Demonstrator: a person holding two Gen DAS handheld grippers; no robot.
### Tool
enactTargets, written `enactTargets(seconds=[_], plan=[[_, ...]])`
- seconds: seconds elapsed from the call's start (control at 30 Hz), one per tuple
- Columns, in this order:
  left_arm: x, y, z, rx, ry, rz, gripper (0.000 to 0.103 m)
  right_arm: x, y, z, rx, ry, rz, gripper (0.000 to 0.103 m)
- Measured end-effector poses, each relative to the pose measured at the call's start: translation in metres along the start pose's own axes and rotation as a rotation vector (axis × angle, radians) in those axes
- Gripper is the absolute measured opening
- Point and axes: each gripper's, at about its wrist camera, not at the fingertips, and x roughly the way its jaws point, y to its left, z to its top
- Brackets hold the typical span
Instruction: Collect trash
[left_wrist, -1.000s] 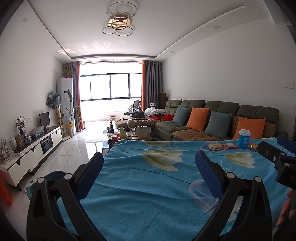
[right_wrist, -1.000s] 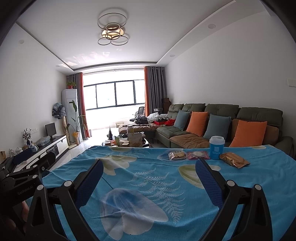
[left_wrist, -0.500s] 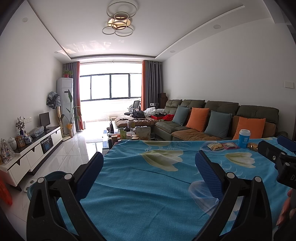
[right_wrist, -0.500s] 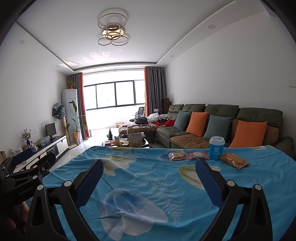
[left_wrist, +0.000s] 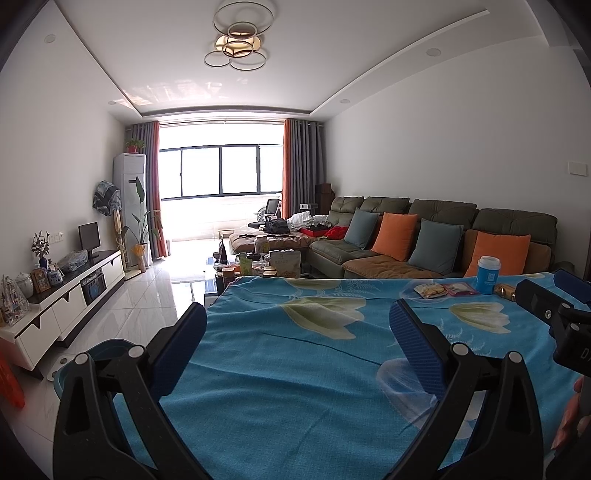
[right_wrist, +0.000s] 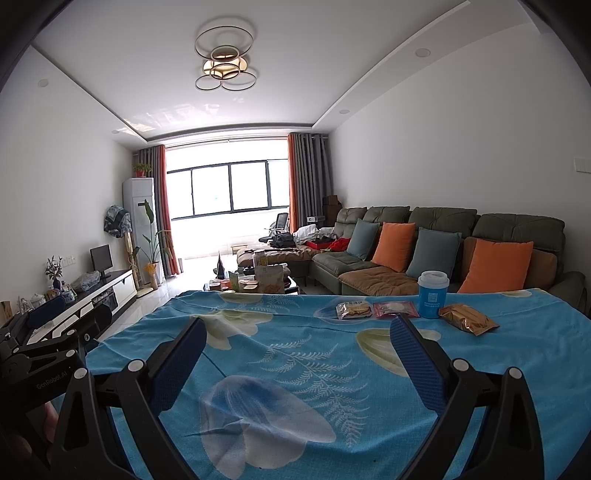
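Nothing moved, wrappers (right_wrist: 467, 318) seemingly beyond spread tongs (right_wrist: 299, 354)

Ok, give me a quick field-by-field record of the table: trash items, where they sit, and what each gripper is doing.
surface: table under a blue floral cloth
trash row, far edge, left to right: clear snack packet; pink packet; blue cup with white lid; gold wrapper
cup: upright
left gripper: open, holding nothing, over the cloth
right gripper: open, holding nothing, short of the row
bin: blue tub on the floor left of the table
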Motion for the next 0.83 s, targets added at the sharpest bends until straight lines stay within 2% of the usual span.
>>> enactTargets(seconds=[0.5, 0.63, 0.83], plan=[[0.004, -0.003, 0.0, 0.01, 0.018, -0.018, 0.097, 0.002, -0.001, -0.001, 0.0, 0.001, -0.004, 0.096], [0.013, -0.003, -0.001, -0.001, 0.071, -0.033, 0.097, 0.003, -0.006, -0.004, 0.008, 0.009, -0.007, 0.096], [0.045, -0.006, -0.005, 0.006, 0.194, -0.05, 0.097, 0.012, -0.023, -0.007, 0.032, 0.048, -0.023, 0.096]])
